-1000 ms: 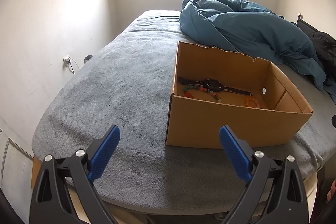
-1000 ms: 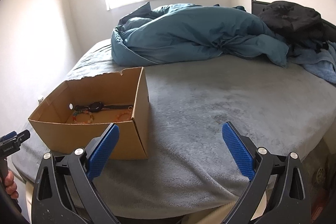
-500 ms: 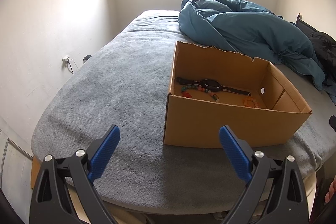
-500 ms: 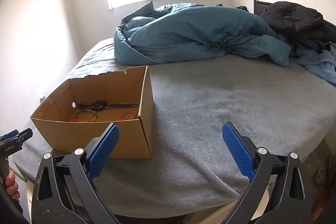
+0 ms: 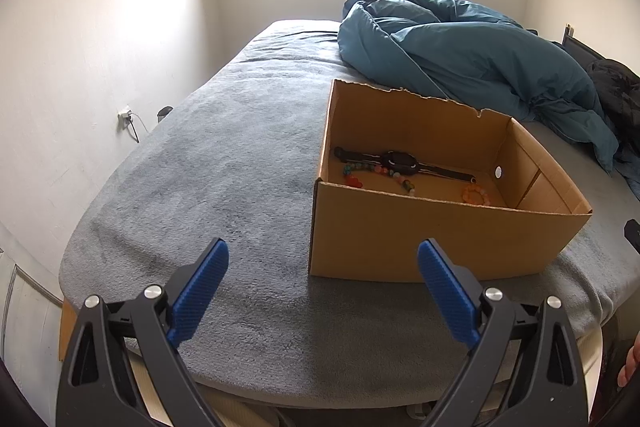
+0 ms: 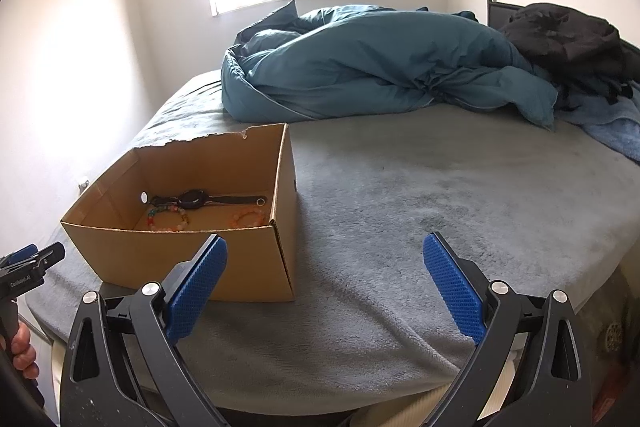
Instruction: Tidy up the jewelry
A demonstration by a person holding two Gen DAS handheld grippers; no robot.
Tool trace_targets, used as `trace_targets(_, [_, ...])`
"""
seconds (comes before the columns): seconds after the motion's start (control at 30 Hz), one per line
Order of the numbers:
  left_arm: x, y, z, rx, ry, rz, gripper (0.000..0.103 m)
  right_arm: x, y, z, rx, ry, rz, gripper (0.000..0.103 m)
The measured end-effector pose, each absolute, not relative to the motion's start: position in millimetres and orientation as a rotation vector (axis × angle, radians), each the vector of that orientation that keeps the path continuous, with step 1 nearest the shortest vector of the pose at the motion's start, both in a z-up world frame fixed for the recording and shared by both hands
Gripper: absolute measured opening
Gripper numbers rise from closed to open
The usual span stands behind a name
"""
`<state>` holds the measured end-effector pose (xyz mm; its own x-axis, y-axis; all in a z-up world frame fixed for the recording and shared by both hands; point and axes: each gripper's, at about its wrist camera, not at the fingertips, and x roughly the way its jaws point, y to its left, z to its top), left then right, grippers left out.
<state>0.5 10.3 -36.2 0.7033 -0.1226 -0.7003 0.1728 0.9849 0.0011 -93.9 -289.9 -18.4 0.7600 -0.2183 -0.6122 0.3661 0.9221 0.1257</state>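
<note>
The open brown cardboard box (image 6: 184, 259) at frame left already holds a black strap watch (image 6: 196, 200) and beaded bracelets (image 6: 168, 217). Both left tongs (image 5: 322, 281) and right tongs (image 6: 325, 277) are spread and empty; the grey bed (image 6: 440, 195) shows no loose jewelry, so collection appears complete.

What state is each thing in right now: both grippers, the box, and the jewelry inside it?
left gripper: open, empty, short of the box.
right gripper: open, empty, over the grey blanket.
cardboard box: upright, open-topped, back rim torn.
black watch: laid flat on the box floor, strap stretched out.
multicolour bead bracelet: lying on the box floor beside the watch.
orange bracelet: lying on the box floor, apart from the watch.
</note>
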Motion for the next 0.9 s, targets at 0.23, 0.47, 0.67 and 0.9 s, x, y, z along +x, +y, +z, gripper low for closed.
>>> trace_targets(0.23, [1.7, 11.1, -36.7, 0.068, 0.776, -0.168, 0.093, -92.0, -288.2, -20.2, 0.241, 0.639, -0.319, 0.094])
trace_targets(0.47, [0.9, 10.3, -37.5, 0.068, 0.780, -0.169, 0.093, -91.1, -287.3, -21.2, 0.239, 0.644, -0.317, 0.094])
trace_targets(0.67, [0.2, 9.8, -38.5, 0.069, 0.781, -0.170, 0.093, -90.7, -287.4, -21.9, 0.238, 0.645, -0.317, 0.094])
trace_targets(0.9, [0.0, 9.2, -38.6, 0.070, 0.778, -0.175, 0.093, -90.9, -287.5, -23.0, 0.233, 0.642, -0.319, 0.094])
